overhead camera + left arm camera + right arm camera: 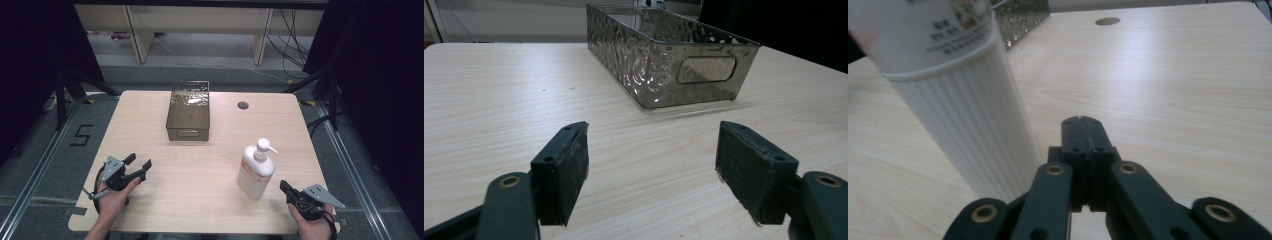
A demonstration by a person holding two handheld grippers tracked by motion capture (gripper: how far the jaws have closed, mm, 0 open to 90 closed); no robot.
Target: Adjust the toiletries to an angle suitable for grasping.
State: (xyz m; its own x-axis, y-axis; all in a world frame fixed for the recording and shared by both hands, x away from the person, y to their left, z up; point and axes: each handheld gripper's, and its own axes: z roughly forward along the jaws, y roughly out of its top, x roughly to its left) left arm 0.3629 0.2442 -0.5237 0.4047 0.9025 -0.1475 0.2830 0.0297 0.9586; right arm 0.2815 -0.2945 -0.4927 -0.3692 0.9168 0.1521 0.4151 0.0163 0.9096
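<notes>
The right gripper (286, 188), jaws pressed together on nothing, sits by the table's (210, 210) near edge; the white ribbed pump bottle (255, 171) stands upright just beside its tips. The left gripper (138, 162) gapes empty, bare wood ahead up to the hammered metal bin (188, 112).

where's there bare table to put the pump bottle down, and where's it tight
Free: the wide patch between the left gripper, the metal bin and the pump bottle; also the table's far-left corner. Tight: the near-right corner, where the right gripper sits beside the bottle.
</notes>
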